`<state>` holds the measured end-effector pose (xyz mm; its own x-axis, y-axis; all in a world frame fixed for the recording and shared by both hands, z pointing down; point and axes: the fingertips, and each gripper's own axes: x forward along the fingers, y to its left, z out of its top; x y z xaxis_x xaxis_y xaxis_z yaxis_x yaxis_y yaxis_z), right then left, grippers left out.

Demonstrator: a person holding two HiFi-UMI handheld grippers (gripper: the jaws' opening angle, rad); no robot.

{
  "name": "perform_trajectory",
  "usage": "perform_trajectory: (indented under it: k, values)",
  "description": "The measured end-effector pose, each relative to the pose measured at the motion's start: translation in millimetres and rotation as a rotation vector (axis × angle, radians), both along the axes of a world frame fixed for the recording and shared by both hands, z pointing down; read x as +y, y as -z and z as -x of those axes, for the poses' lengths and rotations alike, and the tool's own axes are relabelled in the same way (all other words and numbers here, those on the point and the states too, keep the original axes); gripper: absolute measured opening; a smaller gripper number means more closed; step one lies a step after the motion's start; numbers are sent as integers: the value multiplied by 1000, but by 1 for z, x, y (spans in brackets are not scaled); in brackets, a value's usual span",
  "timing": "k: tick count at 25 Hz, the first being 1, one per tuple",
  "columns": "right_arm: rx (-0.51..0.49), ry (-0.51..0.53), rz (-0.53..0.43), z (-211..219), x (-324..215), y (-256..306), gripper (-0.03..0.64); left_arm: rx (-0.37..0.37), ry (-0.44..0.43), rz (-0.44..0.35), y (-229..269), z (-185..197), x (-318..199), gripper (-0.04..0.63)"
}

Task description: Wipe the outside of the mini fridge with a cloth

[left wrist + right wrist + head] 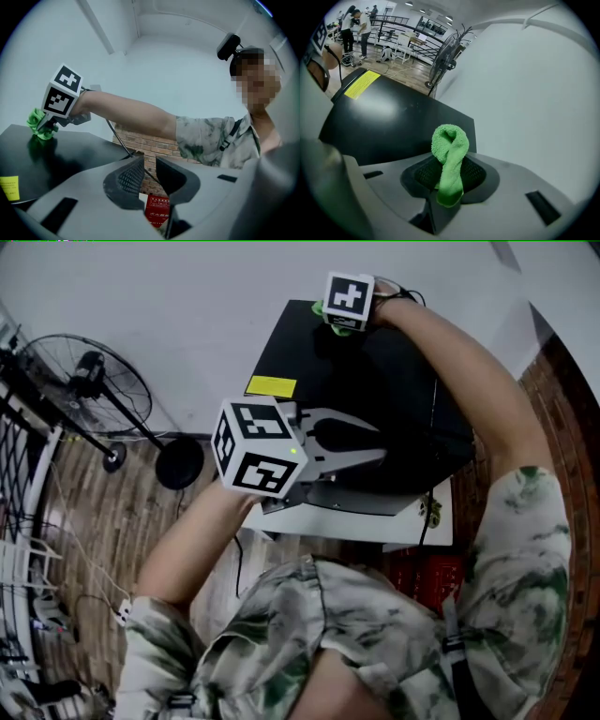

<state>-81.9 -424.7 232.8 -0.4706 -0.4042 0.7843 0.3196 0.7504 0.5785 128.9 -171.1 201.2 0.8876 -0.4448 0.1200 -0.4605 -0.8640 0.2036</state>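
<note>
Right gripper (449, 176) is clenched on the green cloth (449, 154): the strip is pinched between the jaws and loops out beyond them. In the head view that cloth (323, 309) sits way up at the 11 o'clock corner of the mini fridge (394, 390), right by the white wall. From the left gripper view its bunched end (40, 125) meets the glossy black top, reflection and all.

Now the left gripper (380, 442): it hangs over the fridge top, toward the 6 o'clock edge, jaws pointing to 3 o'clock. They stand released, with a narrow gap and nothing in it. Whether it touches the surface, I cannot tell.

The yellow label (271, 386) lies at the top's 9 o'clock edge. Off at 9 o'clock from the fridge, a floor fan (89, 381) stands on the wood floor.
</note>
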Motion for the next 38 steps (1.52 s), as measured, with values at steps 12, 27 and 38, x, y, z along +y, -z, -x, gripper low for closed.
perform_trajectory:
  k: [12, 27, 38]
  values:
    - [2, -235, 16, -144, -75, 2, 118, 6, -101, 3, -1, -46, -11, 86]
    - [-163, -362, 46, -253, -108, 5, 118, 20, -144, -11, -7, -105, -24, 86]
    - [-498, -403, 112, -285, -67, 63, 118, -14, -195, -49, -9, -110, 7, 86]
